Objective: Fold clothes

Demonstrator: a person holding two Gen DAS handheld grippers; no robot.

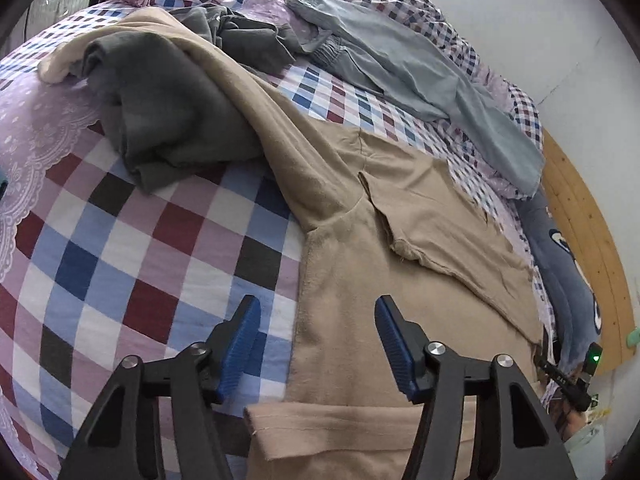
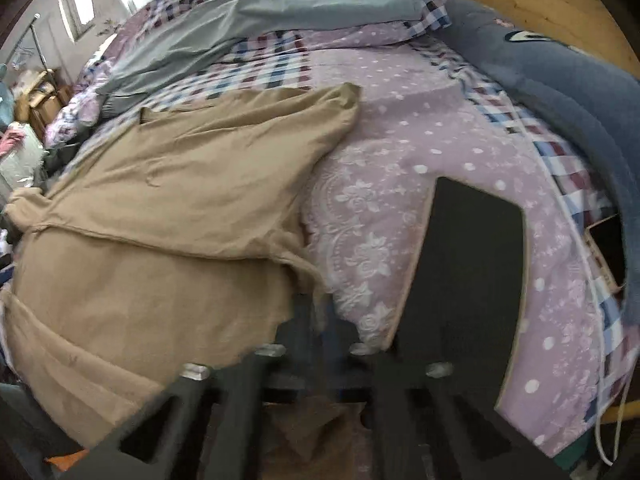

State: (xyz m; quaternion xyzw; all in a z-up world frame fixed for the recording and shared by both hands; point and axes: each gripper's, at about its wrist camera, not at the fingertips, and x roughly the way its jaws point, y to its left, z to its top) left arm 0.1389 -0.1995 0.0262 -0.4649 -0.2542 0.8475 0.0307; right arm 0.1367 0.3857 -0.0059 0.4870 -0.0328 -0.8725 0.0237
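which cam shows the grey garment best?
Left wrist: the grey garment lies crumpled in sharp view on the checked bedspread, partly under the tan garment. In the blurred right wrist view I can't pick it out.

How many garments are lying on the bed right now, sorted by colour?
Tan: 1, the tan garment spread in front of the left gripper
Dark grey: 2, the near grey garment and the far grey garment
Light blue-grey: 1, the blue-grey trousers
Total: 4
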